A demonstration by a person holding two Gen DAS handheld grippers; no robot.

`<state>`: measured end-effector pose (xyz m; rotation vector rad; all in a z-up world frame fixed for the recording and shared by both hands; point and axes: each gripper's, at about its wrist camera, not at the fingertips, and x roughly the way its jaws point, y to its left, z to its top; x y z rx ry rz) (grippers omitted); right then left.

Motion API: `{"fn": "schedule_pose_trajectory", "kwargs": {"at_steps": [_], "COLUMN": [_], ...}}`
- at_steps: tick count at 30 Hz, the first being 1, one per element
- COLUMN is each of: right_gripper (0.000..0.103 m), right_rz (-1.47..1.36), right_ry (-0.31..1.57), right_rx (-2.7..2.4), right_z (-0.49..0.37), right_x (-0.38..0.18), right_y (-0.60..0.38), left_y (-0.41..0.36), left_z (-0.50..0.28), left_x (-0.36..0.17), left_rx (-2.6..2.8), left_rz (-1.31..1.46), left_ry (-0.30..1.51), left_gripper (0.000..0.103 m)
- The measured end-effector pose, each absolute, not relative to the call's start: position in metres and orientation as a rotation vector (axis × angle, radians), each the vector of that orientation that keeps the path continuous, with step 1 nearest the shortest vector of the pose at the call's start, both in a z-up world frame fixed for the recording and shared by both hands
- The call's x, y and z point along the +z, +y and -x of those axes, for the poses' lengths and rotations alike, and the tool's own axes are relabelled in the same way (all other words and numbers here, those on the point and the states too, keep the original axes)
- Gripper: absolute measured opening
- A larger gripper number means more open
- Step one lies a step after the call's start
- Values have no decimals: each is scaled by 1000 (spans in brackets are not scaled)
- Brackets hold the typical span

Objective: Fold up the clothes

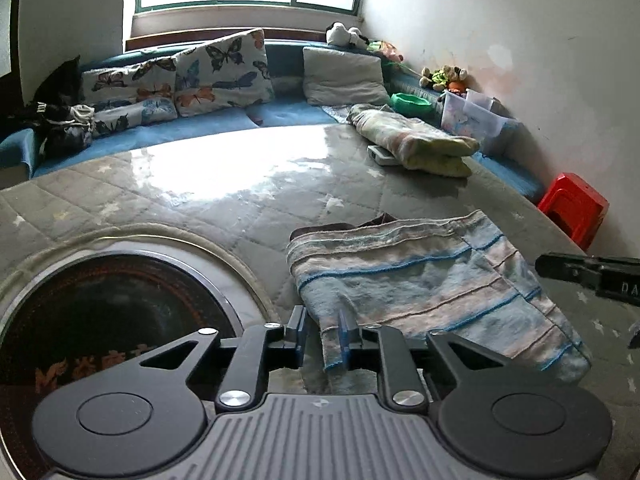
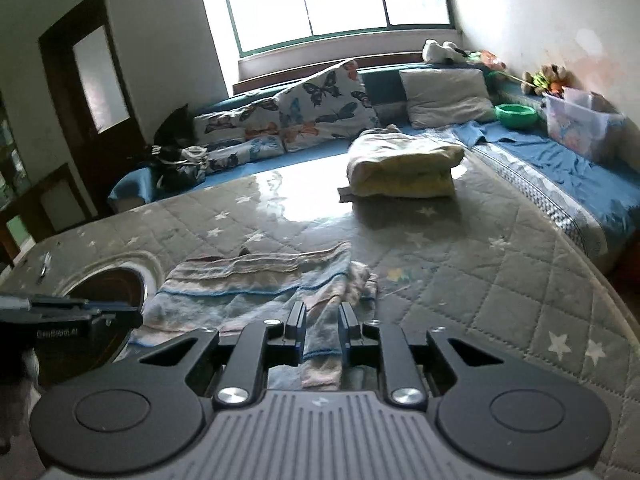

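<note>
Left wrist view: the quilted table cover (image 1: pixel 200 200) fills the middle of the frame, with a round glass hob (image 1: pixel 100 312) set into it at lower left. A striped towel (image 1: pixel 420 280) lies on the cover at centre right, already doubled at least once, its near corner hanging between the fingers of the left gripper (image 1: pixel 324 336), which stand spread with a gap around the cloth. Right wrist view: the right gripper (image 2: pixel 322 332) likewise straddles a near edge of the towel (image 2: pixel 248 292) at lower centre, fingers apart. For a clean fold, both should pinch matching corners evenly and keep the edge taut.
</note>
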<state>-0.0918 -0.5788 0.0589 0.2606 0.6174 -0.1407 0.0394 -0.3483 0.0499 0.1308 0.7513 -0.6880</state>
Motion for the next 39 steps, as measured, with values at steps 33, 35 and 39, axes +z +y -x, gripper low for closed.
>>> {"fn": "schedule_pose_trajectory", "kwargs": {"at_steps": [33, 35, 39], "right_gripper": [44, 54, 57], "right_rz": [-158, -146, -153], "right_ry": [652, 647, 637], "right_rx": [-86, -86, -84], "right_z": [145, 147, 152], "right_x": [39, 40, 39], "right_y": [-508, -503, -496], "left_y": [-321, -319, -312], "left_z": [35, 37, 41], "left_x": [30, 30, 28], "left_rx": [-765, -761, -748], "left_rz": [-231, -229, -223], "left_ry": [801, 808, 822], "left_gripper": [70, 71, 80]}}
